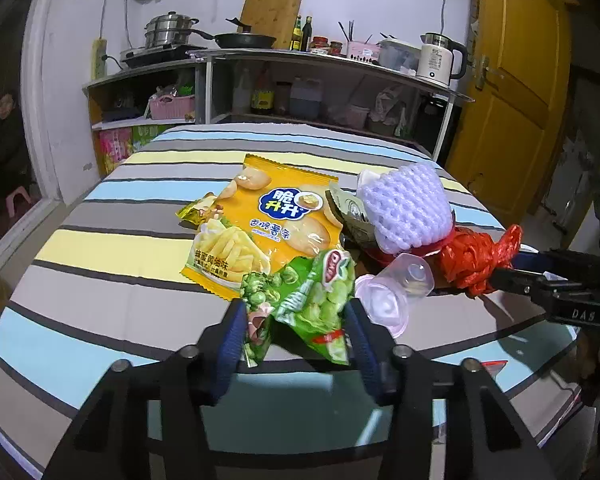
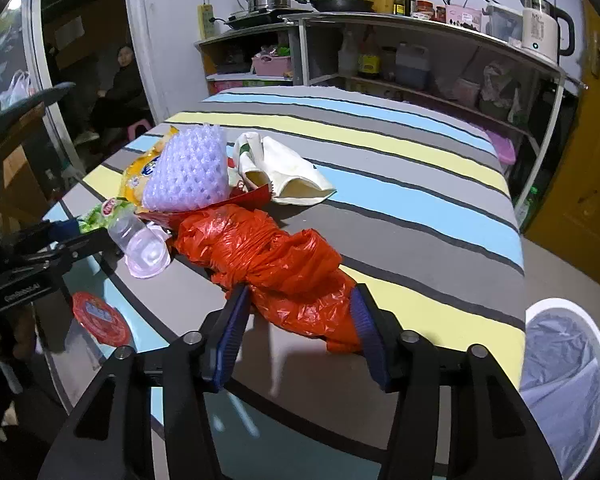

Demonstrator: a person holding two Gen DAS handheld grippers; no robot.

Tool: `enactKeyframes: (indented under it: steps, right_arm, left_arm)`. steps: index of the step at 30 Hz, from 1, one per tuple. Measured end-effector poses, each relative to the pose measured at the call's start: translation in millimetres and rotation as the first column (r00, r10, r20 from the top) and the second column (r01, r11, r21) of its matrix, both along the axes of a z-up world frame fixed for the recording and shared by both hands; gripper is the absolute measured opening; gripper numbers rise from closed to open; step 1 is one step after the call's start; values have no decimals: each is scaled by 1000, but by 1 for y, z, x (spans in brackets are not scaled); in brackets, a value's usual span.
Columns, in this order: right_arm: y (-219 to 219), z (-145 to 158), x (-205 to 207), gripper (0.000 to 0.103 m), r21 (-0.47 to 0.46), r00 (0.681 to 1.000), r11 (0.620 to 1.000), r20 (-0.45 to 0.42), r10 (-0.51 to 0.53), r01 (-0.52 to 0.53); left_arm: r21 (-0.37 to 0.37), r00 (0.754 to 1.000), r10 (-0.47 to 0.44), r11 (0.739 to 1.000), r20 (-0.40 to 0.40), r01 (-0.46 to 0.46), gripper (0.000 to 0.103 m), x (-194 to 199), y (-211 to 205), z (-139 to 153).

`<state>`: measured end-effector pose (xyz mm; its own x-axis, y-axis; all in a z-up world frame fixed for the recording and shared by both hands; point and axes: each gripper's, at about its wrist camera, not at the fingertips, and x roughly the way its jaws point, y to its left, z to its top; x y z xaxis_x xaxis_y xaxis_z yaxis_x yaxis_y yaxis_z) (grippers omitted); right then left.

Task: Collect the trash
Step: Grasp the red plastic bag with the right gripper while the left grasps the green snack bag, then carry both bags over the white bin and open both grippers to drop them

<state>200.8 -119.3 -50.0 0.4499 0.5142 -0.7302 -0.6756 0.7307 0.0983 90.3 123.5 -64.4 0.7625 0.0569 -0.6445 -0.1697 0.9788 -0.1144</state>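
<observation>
A heap of trash lies on the striped table (image 1: 100, 248). In the left wrist view my left gripper (image 1: 296, 312) has its jaws wide apart around the near end of a green snack wrapper (image 1: 308, 296). Behind it lie a yellow chip bag (image 1: 268, 220), a purple foam net (image 1: 404, 208) and a clear plastic cup (image 1: 412, 276). In the right wrist view my right gripper (image 2: 300, 304) is open around the near end of a crumpled red plastic bag (image 2: 268, 256). A white cloth bag (image 2: 288, 172) lies beyond.
A bin with a grey liner (image 2: 564, 364) stands on the floor at the right of the table. A red round lid (image 2: 100, 316) lies at the table's near left edge. Kitchen shelves (image 1: 324, 80) and a yellow door (image 1: 512, 80) stand behind.
</observation>
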Motion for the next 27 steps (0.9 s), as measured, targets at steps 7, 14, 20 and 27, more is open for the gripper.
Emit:
enactKeyframes:
  steps: [7, 14, 20, 27]
  right_arm:
    - [-1, 1, -2, 6, -2, 1000, 1000, 2, 0, 0]
    - [-14, 10, -17, 6, 24, 999, 999, 22, -23, 23]
    - [-29, 25, -33, 5, 70, 997, 996, 46, -60, 57]
    - [-51, 38, -48, 5, 106, 991, 988, 62, -119, 112]
  left_arm:
    - [21, 1000, -2, 1000, 6, 1, 21, -2, -6, 3]
    - [15, 999, -13, 1000, 29, 12, 15, -14, -14, 12]
    - [31, 997, -24, 999, 72, 22, 14, -28, -25, 32]
    - [49, 990, -63, 997, 124, 57, 14, -37, -43, 58]
